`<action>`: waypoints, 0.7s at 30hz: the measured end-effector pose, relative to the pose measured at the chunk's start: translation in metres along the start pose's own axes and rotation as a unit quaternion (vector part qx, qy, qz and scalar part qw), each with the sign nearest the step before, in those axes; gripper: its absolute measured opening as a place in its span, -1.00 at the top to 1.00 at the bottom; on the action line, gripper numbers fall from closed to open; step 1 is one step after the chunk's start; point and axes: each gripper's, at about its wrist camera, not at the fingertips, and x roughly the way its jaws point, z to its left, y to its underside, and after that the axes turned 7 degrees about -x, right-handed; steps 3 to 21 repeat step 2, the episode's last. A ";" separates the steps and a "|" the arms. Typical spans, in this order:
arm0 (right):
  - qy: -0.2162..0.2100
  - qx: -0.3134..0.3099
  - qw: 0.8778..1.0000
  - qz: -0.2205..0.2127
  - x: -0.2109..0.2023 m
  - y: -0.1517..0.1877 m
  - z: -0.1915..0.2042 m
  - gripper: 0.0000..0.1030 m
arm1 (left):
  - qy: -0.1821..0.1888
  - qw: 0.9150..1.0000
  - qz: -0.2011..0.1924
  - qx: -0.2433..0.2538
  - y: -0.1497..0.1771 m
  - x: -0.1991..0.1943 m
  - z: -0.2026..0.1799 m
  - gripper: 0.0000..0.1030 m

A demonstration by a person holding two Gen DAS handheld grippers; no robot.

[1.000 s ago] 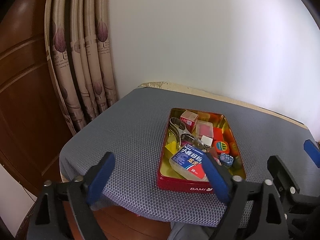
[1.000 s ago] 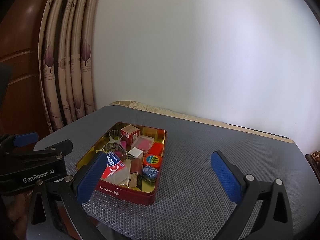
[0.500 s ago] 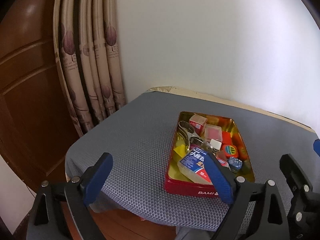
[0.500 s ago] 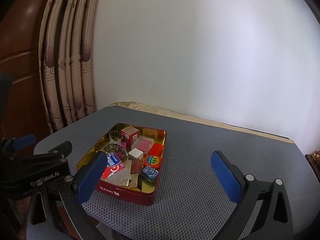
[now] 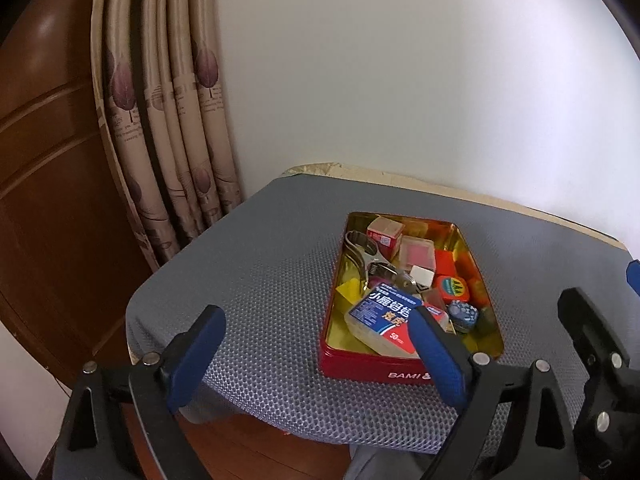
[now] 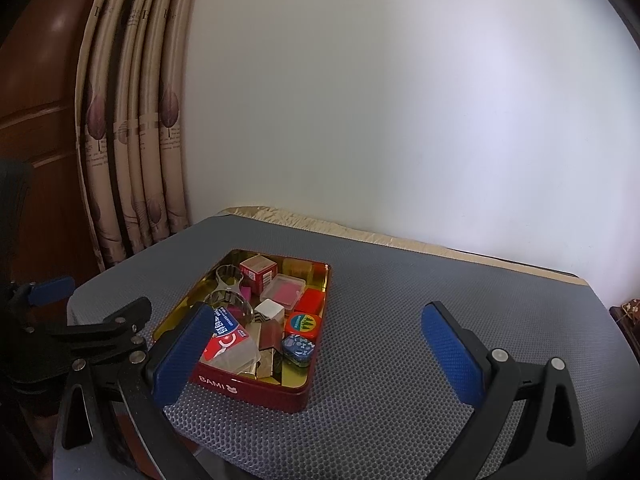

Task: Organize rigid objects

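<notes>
Red tin [image 5: 408,372], lengthwise toward wall [image 5: 400,60]

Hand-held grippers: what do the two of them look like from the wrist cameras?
Both look alike. The left hand-held gripper has a black angular frame with triangular cut-outs, silver pivot screws and two long fingers faced with textured blue pads. The right hand-held gripper has the same build. No cables, hands or sleeves are visible.

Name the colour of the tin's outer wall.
Red, with white BAMI lettering, on the tin; clearest in the right wrist view.
</notes>
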 end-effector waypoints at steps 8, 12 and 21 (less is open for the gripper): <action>0.000 0.002 1.000 0.000 0.000 -0.001 0.000 -0.99 | -0.001 1.000 0.003 0.004 0.001 0.001 -0.002 -0.84; 0.000 0.002 1.000 0.000 0.000 -0.001 0.000 -0.99 | -0.001 1.000 0.003 0.004 0.001 0.001 -0.002 -0.84; 0.000 0.002 1.000 0.000 0.000 -0.001 0.000 -0.99 | -0.001 1.000 0.003 0.004 0.001 0.001 -0.002 -0.84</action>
